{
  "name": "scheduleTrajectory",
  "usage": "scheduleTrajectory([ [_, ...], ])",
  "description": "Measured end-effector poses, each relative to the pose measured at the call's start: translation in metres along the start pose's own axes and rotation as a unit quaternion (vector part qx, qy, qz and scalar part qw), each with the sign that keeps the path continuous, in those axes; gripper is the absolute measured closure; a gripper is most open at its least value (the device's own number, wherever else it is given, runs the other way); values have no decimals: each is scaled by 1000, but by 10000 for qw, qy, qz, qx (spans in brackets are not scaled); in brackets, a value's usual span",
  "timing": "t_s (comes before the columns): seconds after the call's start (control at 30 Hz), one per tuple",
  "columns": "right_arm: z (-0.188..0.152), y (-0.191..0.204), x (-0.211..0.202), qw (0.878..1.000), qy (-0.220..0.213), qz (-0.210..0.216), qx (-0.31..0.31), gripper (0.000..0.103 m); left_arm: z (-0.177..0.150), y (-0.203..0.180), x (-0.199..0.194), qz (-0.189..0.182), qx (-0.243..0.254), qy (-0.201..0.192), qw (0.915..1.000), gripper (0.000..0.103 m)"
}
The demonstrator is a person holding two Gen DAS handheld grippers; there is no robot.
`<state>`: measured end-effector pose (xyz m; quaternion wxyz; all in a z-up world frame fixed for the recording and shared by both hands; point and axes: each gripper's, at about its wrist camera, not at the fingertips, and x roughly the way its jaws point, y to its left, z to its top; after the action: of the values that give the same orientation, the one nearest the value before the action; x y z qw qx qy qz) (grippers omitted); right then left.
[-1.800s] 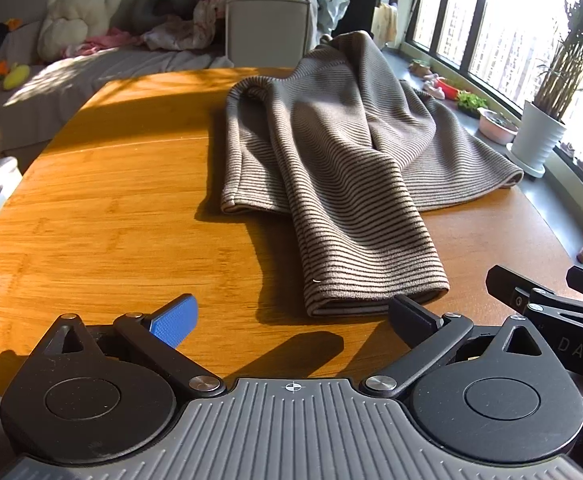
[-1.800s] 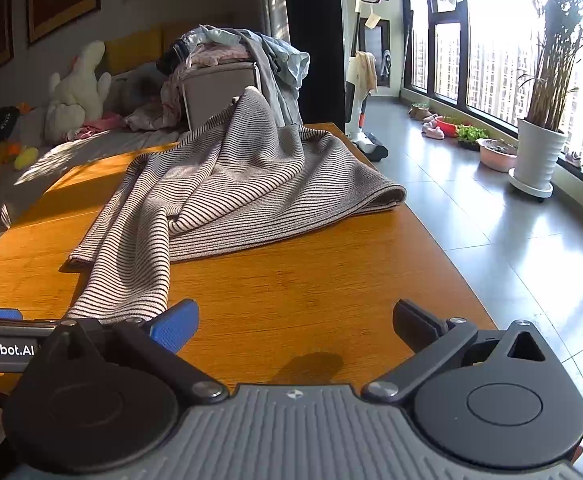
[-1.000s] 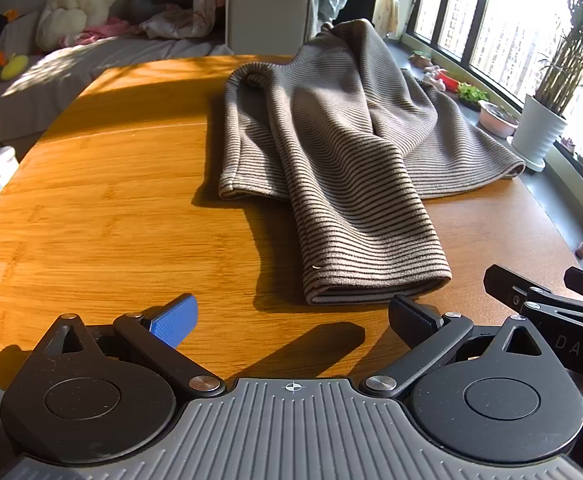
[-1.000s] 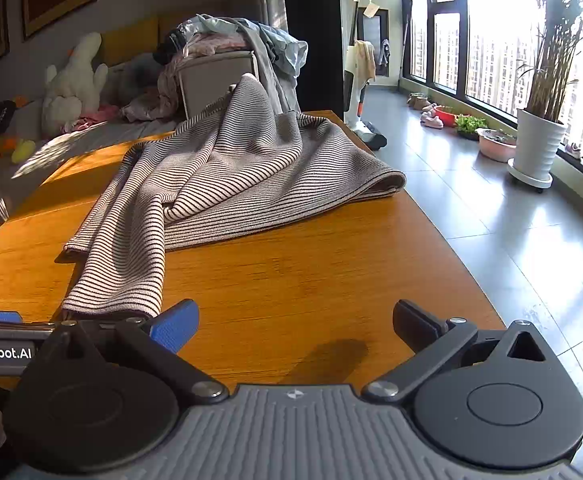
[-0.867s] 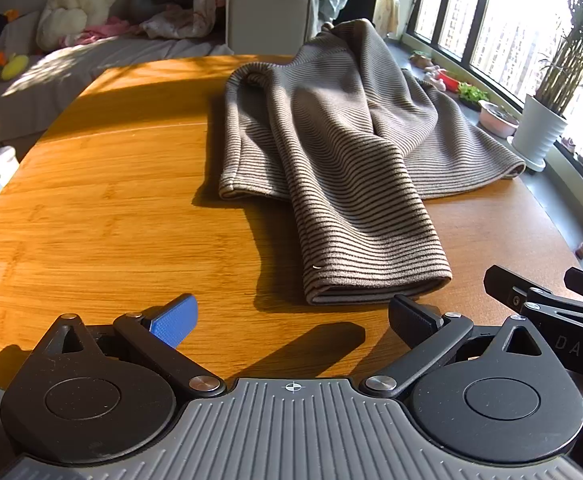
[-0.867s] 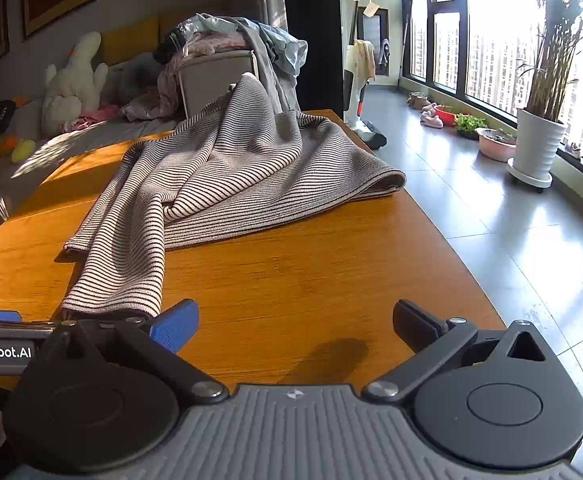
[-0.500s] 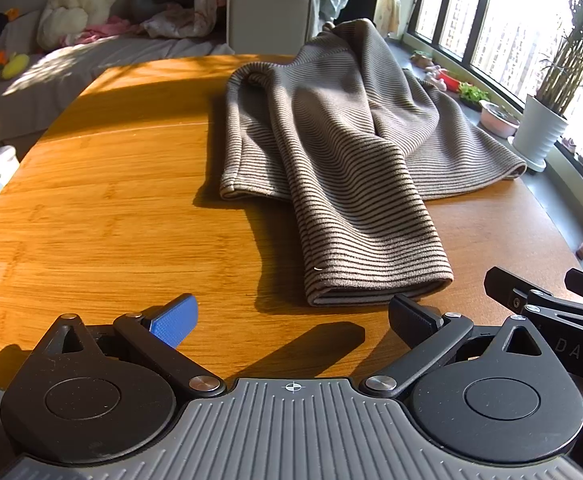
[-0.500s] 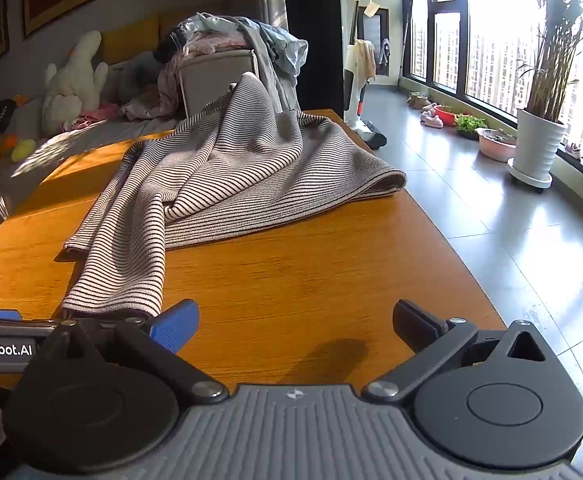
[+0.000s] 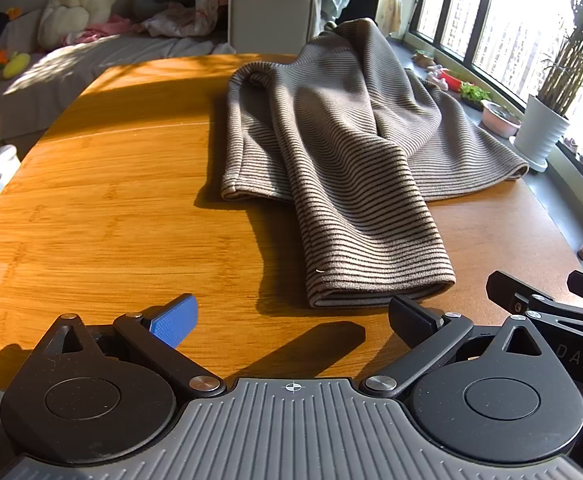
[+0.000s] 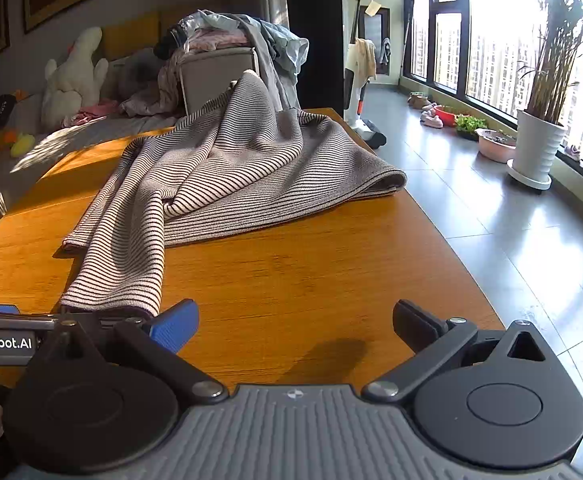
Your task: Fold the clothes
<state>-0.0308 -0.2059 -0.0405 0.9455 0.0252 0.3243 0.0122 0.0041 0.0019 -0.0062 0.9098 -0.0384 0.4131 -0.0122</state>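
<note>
A brown striped garment (image 9: 343, 152) lies crumpled on the wooden table (image 9: 103, 208), its far end draped up over a chair back. One sleeve end (image 9: 379, 276) reaches toward me. My left gripper (image 9: 291, 316) stands open just short of that sleeve end, nothing between its fingers. In the right wrist view the same garment (image 10: 235, 168) spreads across the table (image 10: 311, 264), and my right gripper (image 10: 295, 320) is open and empty to the right of the sleeve end (image 10: 115, 288). The right gripper's fingers (image 9: 547, 304) show at the left view's right edge.
A grey chair (image 10: 219, 76) piled with clothes stands behind the table. A sofa with a white plush toy (image 9: 79, 0) is at the far left. The table's right edge (image 10: 451, 248) drops to a tiled floor with a potted plant (image 10: 539, 144) by the window.
Both grippers have stayed open and almost still. The left view has risen and tilted slightly since the oldest frame; the garment has not moved.
</note>
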Motion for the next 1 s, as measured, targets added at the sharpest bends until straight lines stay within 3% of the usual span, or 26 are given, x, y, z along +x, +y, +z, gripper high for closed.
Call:
scheduleTrajectory([
  [1.0, -3, -1, 0, 10000, 50, 10, 13, 0, -2, -1, -2, 12, 39, -23, 10000, 0],
])
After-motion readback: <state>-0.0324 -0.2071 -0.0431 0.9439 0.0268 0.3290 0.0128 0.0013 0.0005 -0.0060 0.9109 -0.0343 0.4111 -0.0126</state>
